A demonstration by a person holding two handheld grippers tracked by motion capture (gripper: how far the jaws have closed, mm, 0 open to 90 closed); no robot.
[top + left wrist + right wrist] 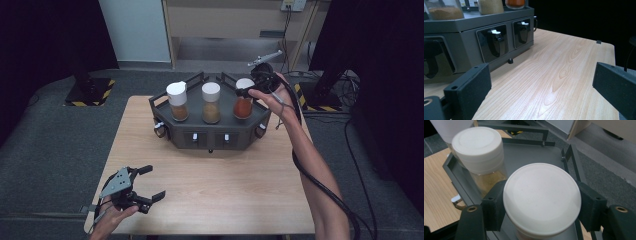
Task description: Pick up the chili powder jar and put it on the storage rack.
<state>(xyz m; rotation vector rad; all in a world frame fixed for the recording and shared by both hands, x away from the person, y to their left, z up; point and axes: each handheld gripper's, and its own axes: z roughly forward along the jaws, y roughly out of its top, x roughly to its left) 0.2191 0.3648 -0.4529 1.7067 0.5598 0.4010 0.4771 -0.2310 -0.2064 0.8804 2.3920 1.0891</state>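
The right tool [248, 91] is clamped on the white lid [541, 200] of the red-orange spice jar [243, 106], one jaw on either side of the cap, as the right gripper view shows plainly. That jar stands at the right end of the dark grey dispenser rack [192, 136], which sits toward the far edge of the counter [210, 192]. Beside it in the rack are a middle jar [211, 102] of tan powder and a left jar [178, 101] of brown powder, both capped in white and close enough to be knocked.

The step in hand looks to be either lifting this jar out or seating it in its place. To do it well, keep the grip level so that the cap sits square between the pads; a tilted hold on a smooth round lid is likely to slip. Any travel should be straight up or down along the jar's own axis, because the rack's raised rail [571, 153] runs just behind it and the middle jar stands just beside it. If the lid only screws or presses on, a hard pull could take the cap off and leave the glass behind, so a slow start is wise.

The left tool [141, 186] rests near the counter's near left corner with its jaws wide apart and nothing between them, well away from the rack.
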